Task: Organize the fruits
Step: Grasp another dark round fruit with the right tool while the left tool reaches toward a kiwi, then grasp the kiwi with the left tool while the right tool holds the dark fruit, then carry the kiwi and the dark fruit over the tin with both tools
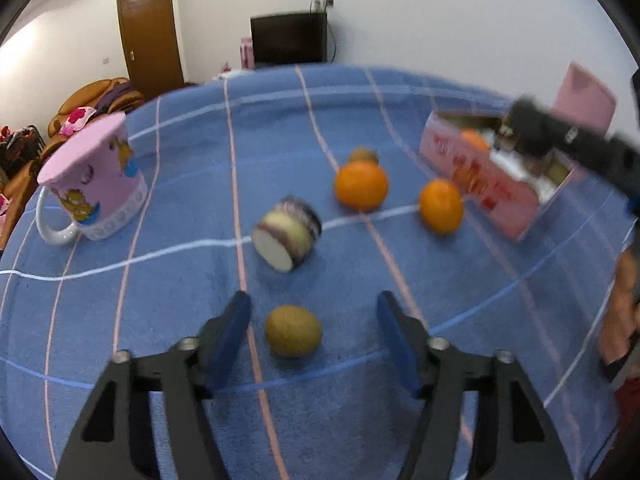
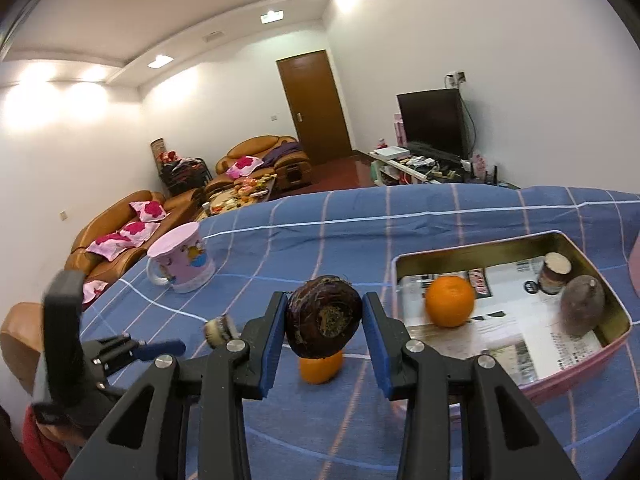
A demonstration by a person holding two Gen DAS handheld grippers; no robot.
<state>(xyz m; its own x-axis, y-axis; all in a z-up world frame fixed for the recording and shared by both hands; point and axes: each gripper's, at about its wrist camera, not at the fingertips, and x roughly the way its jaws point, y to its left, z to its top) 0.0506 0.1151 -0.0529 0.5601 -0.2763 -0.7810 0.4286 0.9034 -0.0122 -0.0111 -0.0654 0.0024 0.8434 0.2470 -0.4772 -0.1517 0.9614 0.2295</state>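
Observation:
My left gripper (image 1: 314, 310) is open low over the blue checked cloth, with a green-brown kiwi (image 1: 293, 330) between its fingers, nearer the left one. Beyond lie a cut taro piece (image 1: 287, 233), two oranges (image 1: 361, 185) (image 1: 441, 206) and another kiwi (image 1: 363, 155). My right gripper (image 2: 323, 326) is shut on a dark brown taro (image 2: 323, 322), held above the cloth left of the pink tin box (image 2: 576, 364). The box holds an orange (image 2: 449, 301), a brown fruit (image 2: 582, 309) and a taro piece (image 2: 554, 273). Another orange (image 2: 320, 368) lies below the held taro.
A pink cartoon mug (image 1: 96, 184) stands at the cloth's left; it also shows in the right wrist view (image 2: 182, 258). The box's pink lid (image 1: 584, 96) stands up behind the box. The left gripper (image 2: 120, 350) shows at lower left in the right wrist view. Sofas and a TV are beyond the table.

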